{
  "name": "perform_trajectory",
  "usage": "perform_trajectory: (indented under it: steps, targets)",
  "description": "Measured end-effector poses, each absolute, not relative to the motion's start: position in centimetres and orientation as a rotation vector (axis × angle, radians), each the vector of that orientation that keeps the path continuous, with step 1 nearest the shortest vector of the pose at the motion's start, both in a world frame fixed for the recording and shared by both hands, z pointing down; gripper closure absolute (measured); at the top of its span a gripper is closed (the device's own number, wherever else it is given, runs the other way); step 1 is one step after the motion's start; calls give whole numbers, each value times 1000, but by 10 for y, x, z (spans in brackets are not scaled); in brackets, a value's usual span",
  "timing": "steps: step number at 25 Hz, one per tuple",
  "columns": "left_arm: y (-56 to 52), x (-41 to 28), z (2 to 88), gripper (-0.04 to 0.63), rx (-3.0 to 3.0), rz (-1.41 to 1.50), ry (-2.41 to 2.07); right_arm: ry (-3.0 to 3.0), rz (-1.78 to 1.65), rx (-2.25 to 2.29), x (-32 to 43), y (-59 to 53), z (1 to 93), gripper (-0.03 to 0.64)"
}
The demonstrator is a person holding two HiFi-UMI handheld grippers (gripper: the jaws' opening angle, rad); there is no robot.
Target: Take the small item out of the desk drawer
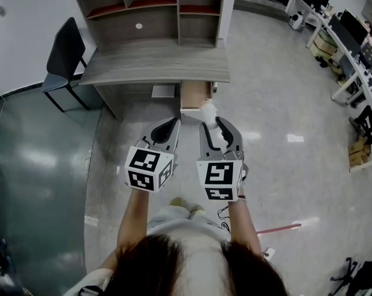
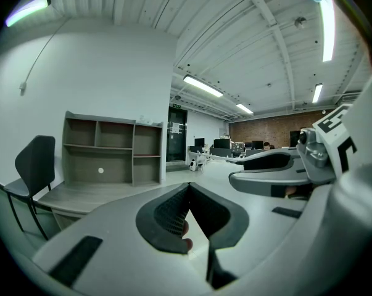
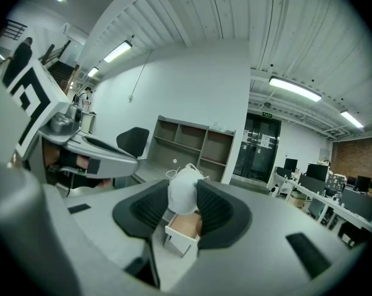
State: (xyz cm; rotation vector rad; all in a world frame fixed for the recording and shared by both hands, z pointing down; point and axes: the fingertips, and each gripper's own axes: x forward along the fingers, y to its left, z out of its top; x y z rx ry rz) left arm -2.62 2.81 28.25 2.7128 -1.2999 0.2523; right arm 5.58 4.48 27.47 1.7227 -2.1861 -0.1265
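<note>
Small white soft mask-like item (image 3: 184, 189): pinched in the right hand-held gripper (image 1: 212, 123), held up just in front of the open wooden drawer (image 1: 194, 96), so basically out.
Left hand-held gripper (image 2: 187, 186): tips closed together, nothing in it, just riding alongside out of the way.
Grey wooden bench (image 1: 155, 66): drawer hangs open under its front edge.

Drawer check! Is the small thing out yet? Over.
Left claw shut, empty. Right claw shut on white mask, out of open drawer. Nothing in the way.
</note>
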Motion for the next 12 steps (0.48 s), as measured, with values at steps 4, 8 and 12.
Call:
perform_trajectory:
  steps: [4,8,12]
  targets:
    - [22,-31,284,581,2714,251,-1285,-2176,-129,1729,51,39,276,460]
    - [14,-37,287,581,2707,244,-1273,-2183,-127,1739,44,32,275,460]
    - [7,-42,289,581,2708,242,-1263,-2172,-125,1746,40,28,278,460]
